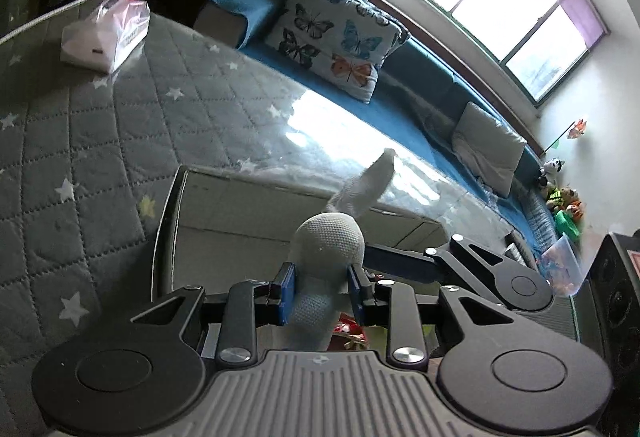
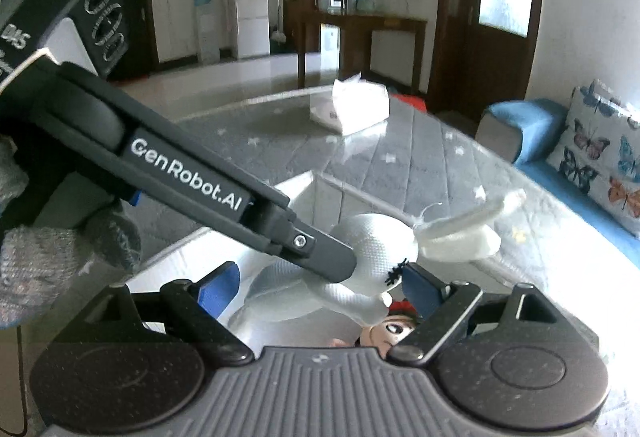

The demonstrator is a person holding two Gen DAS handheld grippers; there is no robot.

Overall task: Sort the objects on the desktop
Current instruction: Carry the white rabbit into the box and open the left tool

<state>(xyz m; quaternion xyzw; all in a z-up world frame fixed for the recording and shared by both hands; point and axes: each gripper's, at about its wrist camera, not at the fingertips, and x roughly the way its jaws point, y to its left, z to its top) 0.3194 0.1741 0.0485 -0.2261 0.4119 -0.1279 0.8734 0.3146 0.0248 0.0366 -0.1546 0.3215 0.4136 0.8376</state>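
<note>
My left gripper [image 1: 322,289] is shut on a white knitted rabbit toy [image 1: 330,241], its long ears [image 1: 370,183] sticking up. It holds the toy above a shallow white tray [image 1: 208,205] on the quilted grey table. In the right wrist view the same rabbit toy [image 2: 376,249] hangs in front of my right gripper [image 2: 316,287], which is open and empty. The left gripper's finger [image 2: 316,249] crosses that view from the upper left and presses the toy's head. A cartoon figure with a red bow [image 2: 394,321] lies below the toy.
A white tissue pack [image 1: 106,33] sits at the table's far side; it also shows in the right wrist view [image 2: 350,109]. A blue sofa with a butterfly pillow [image 1: 340,41] runs along the table's edge. A gloved hand [image 2: 52,249] holds the left gripper.
</note>
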